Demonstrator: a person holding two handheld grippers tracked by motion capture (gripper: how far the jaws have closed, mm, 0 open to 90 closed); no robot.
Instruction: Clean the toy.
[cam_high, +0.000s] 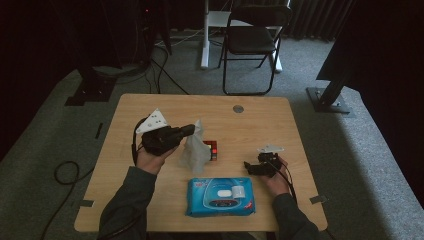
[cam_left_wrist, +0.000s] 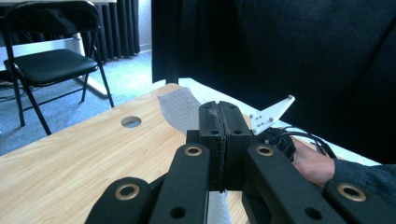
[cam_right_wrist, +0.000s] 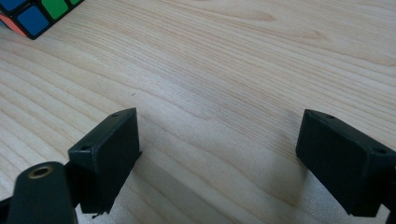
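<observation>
My left gripper (cam_high: 192, 131) is held above the table's left half, shut on a white wet wipe (cam_high: 196, 152) that hangs down from its jaws. In the left gripper view the jaws (cam_left_wrist: 219, 109) are pressed together, with the wipe (cam_left_wrist: 180, 109) sticking out past them. A colourful puzzle cube (cam_high: 213, 149) sits on the table just behind the wipe. A blue pack of wet wipes (cam_high: 220, 196) lies flat near the front edge. My right gripper (cam_high: 248, 167) rests low at the right, open, with bare wood between its jaws (cam_right_wrist: 219, 144). The cube's corner (cam_right_wrist: 37, 14) shows at that view's top left.
The wooden table (cam_high: 280, 125) has a round cable hole (cam_high: 238, 108) at its far edge. A black folding chair (cam_high: 252, 40) stands on the carpet beyond it. Cables lie on the floor at the left. The other hand (cam_left_wrist: 313, 165) and its gripper's grey plate (cam_left_wrist: 271, 114) show in the left gripper view.
</observation>
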